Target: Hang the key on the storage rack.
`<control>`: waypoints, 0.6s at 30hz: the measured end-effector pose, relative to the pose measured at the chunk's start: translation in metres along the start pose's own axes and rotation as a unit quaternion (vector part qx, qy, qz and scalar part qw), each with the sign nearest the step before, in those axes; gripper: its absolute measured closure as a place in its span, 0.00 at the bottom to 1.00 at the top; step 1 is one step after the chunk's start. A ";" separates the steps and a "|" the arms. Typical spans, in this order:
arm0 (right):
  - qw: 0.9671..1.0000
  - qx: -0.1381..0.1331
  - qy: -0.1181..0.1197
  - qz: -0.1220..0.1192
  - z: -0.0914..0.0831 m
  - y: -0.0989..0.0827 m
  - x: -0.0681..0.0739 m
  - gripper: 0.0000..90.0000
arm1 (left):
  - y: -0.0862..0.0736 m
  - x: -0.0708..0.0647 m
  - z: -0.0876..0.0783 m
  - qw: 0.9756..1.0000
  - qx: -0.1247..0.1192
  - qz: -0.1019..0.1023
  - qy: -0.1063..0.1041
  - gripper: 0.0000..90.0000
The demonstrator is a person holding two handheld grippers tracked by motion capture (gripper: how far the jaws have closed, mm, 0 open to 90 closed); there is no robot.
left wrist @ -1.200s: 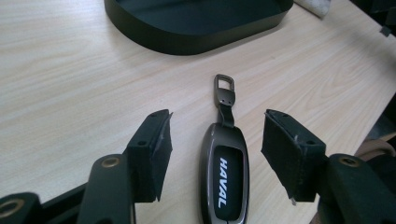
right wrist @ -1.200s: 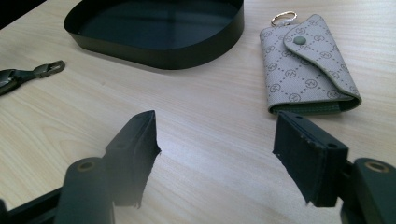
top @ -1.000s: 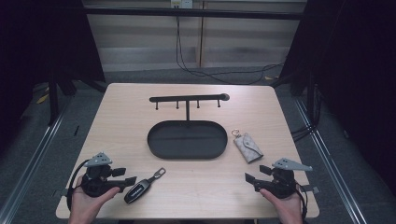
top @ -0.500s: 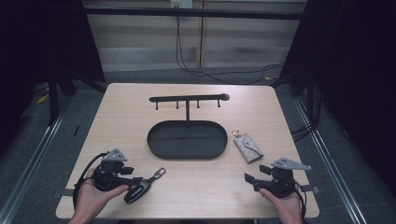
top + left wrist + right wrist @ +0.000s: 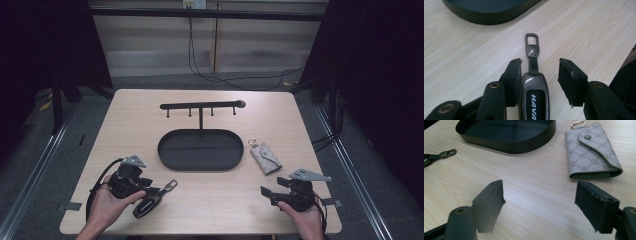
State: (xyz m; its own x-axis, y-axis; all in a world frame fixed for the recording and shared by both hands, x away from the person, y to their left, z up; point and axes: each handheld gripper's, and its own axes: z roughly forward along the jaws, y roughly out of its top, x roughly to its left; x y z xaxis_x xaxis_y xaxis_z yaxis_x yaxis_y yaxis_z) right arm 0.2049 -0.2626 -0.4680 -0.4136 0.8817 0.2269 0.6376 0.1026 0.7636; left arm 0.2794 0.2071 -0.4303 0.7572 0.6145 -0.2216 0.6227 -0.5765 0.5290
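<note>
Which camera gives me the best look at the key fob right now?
The left gripper view: the key fob lies large between the jaws, lettering readable. The high view shows it small; the right gripper view catches just its clasp at the edge.

Glossy metal key fob [image 5: 534, 93]; matt wood table [image 5: 586, 32]; textured fabric pouch [image 5: 592, 151].

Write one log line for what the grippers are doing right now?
left gripper: closing around car key fob, not clamped | right gripper: opening, empty | key pouch: on table
</note>
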 end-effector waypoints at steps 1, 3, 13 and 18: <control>1.000 0.000 0.000 0.000 0.000 0.000 0.000 0.25 | 0.000 0.000 0.000 1.000 0.000 0.000 0.000 0.60; 1.000 0.000 0.000 0.000 0.000 0.000 0.000 0.25 | 0.005 -0.004 0.002 0.999 0.017 0.019 0.023 0.60; 1.000 -0.001 0.002 -0.004 -0.001 0.000 0.001 0.25 | 0.021 -0.011 0.014 0.998 0.057 0.037 0.017 0.60; 1.000 0.003 0.002 -0.005 0.000 0.000 0.001 0.25 | 0.027 -0.009 0.020 0.997 0.078 0.026 0.012 0.60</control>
State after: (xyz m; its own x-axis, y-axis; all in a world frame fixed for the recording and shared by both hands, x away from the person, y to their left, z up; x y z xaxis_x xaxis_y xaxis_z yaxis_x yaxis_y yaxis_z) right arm 0.2048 -0.2619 -0.4681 -0.4217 0.8792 0.2218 0.6380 0.1139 0.7616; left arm 0.2930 0.1753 -0.4308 0.7851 0.5934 -0.1772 0.6078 -0.6835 0.4042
